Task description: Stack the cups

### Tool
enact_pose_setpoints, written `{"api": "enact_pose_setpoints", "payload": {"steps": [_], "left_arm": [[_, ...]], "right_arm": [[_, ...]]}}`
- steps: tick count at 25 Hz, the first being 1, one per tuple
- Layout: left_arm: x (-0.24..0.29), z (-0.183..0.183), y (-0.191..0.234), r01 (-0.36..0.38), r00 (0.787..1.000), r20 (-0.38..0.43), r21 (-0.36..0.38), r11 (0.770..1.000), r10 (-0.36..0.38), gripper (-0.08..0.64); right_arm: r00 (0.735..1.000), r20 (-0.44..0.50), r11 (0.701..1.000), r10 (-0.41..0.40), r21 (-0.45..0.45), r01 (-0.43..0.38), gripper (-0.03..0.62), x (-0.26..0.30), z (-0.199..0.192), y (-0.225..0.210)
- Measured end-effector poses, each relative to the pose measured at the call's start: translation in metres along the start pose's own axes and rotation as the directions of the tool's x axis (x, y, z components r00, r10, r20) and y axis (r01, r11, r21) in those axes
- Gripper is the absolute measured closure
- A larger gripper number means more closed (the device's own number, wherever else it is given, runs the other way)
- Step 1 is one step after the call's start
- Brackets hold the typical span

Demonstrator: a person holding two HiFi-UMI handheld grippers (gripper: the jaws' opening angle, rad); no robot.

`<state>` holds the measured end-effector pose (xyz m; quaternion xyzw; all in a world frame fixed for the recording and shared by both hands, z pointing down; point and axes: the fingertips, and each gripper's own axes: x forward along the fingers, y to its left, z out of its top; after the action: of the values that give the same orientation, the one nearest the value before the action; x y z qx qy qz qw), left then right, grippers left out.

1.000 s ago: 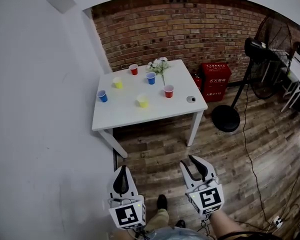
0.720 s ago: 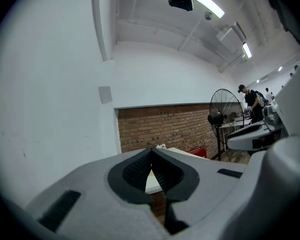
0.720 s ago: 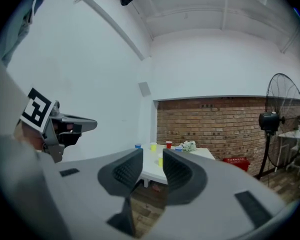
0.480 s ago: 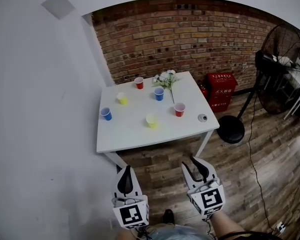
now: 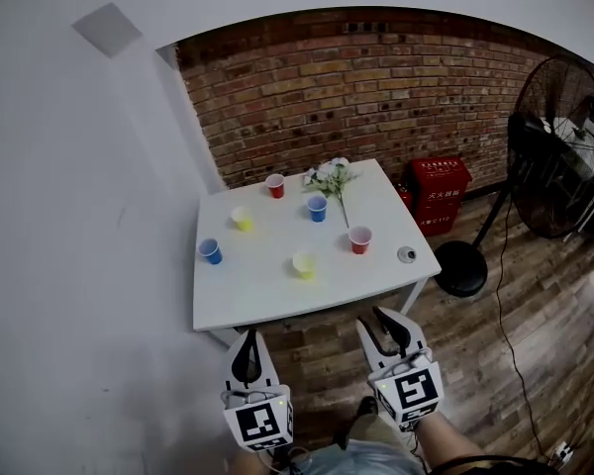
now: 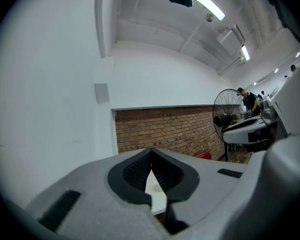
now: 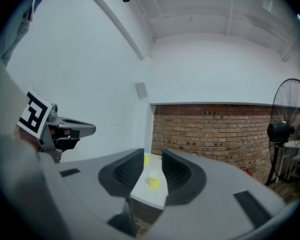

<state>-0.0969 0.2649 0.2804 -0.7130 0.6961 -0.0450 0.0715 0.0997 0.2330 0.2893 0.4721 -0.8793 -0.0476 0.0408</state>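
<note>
Now drawing nearer the square white table (image 5: 267, 300), not yet reaching the six small red, blue and yellow plastic cups (image 5: 303, 264) sitting scattered and unstacked there, carrying the left gripper (image 5: 246, 335) pinched shut and empty, the right gripper (image 5: 369, 317) parted around nothing.

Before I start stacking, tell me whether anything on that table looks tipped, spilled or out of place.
Nothing stands out. On the white table, the red cups, blue cups and yellow cups all stand upright and apart, nothing spilled. The flowers are by the far edge.
</note>
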Motion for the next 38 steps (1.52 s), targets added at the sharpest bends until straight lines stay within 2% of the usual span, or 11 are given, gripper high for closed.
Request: {"api": "enact_pose_setpoints", "payload": {"steps": [8,15,18,29,32,38], "left_arm": [[0.036,-0.027,0.001,-0.004,0.999,-0.046,0.005,1.000,0.004,0.552],[0.091,-0.040,-0.002,-0.023,0.997,-0.073,0.044,0.999,0.026,0.552],[0.115,-0.047,-0.003,-0.037,0.995,-0.096,0.034,0.999,0.041,0.552],[0.194,-0.044,0.007,-0.114,0.985,-0.125,0.061,0.992,0.121,0.552],[0.208,-0.045,0.011,-0.140,0.980,-0.135,0.045,0.989,0.145,0.552],[0.223,-0.028,0.026,-0.183,0.976,-0.105,0.074,0.980,0.190,0.552]], "right_arm": [[0.998,-0.058,0.999,0.017,0.032,-0.016,0.474,0.037,-0.033,-0.015],[0.994,-0.095,0.996,0.062,0.064,-0.056,0.474,0.091,-0.059,-0.043],[0.991,-0.108,0.995,0.085,0.060,-0.079,0.474,0.116,-0.066,-0.056],[0.980,-0.081,0.982,0.180,0.074,-0.175,0.479,0.211,-0.063,-0.094],[0.976,-0.068,0.976,0.205,0.085,-0.199,0.479,0.232,-0.062,-0.099],[0.969,-0.035,0.967,0.244,0.079,-0.241,0.480,0.259,-0.042,-0.102]]}}
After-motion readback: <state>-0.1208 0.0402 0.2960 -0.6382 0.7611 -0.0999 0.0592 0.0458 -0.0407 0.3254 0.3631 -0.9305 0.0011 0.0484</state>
